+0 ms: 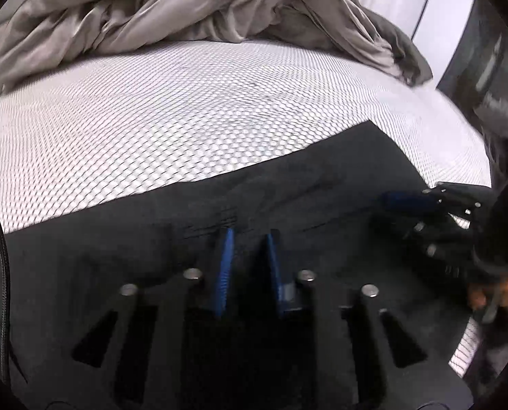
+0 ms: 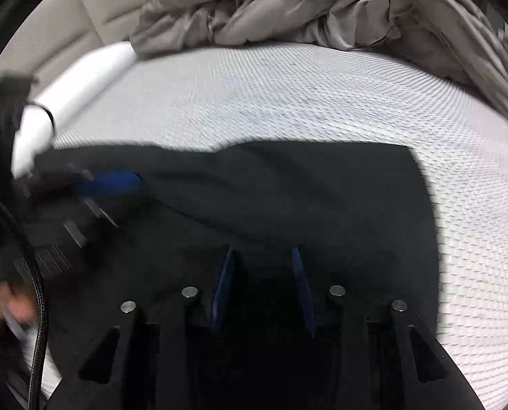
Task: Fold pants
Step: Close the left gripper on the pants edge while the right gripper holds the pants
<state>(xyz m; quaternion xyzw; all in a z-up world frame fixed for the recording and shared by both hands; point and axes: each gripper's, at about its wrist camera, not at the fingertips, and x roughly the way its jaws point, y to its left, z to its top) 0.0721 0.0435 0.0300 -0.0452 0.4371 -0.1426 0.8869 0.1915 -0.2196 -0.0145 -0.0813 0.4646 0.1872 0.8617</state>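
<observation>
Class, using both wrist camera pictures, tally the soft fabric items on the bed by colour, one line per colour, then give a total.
Black: 1, the black fabric pants spread flat on the white mesh-patterned mattress.
Grey-beige: 1, the crumpled grey-beige fabric blanket heaped at the far end.
Total: 2

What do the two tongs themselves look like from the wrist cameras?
Both the left tongs and right tongs are matte black, with blue ribbed pads on the two fingers, silver round pins on the linkages and triangular cut-outs. A black braided cable trails from the left one.
</observation>
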